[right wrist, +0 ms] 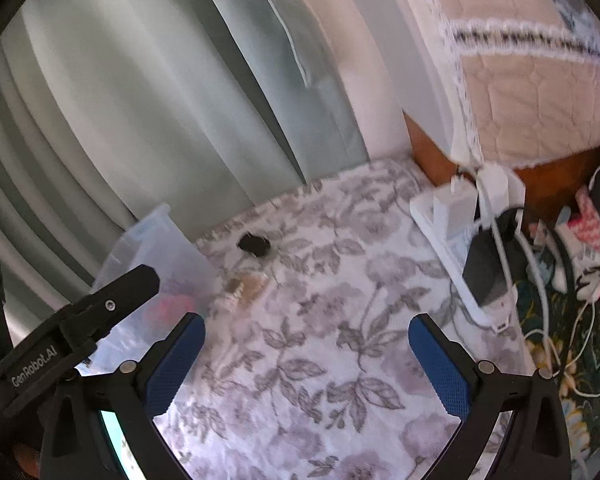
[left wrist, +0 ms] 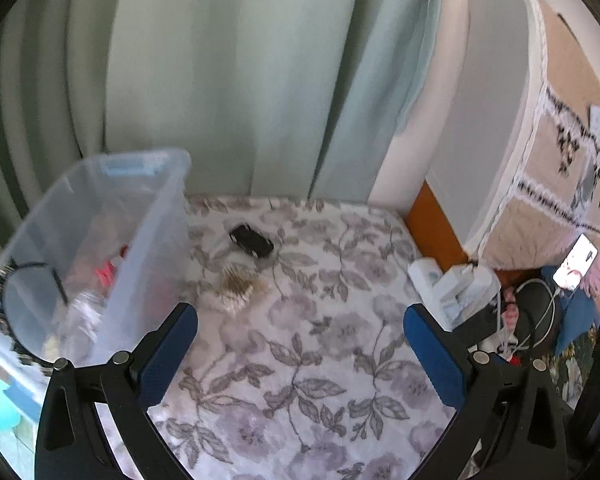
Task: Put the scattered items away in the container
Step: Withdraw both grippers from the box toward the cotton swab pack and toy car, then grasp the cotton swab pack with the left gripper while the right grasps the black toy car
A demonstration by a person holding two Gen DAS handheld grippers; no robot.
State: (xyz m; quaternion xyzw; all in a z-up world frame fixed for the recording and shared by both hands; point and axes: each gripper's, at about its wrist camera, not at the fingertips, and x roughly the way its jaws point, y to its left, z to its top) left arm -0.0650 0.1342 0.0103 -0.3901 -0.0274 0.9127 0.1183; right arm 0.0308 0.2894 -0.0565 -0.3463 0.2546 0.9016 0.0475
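A floral bedsheet [left wrist: 300, 340] spreads below my two tools and carries everything; the clear plastic container [left wrist: 100, 240] stands at its left edge near the far corner by the curtain [left wrist: 220, 80], already holding a black headband and some soft bits; a white power strip [right wrist: 452, 240] lies along the right edge; just beside the container's right wall sit a pale toothed hair comb [left wrist: 238, 284] and, farther toward the curtain, a black hair clip [left wrist: 251, 241], apart from each other; my left gripper [left wrist: 300, 344] and right gripper [right wrist: 306, 352] both hover with fingers spread wide, holding nothing; I judge both pieces light, stiff and rather slippery, the comb's teeth brittle, so I would pinch each across its solid spine.
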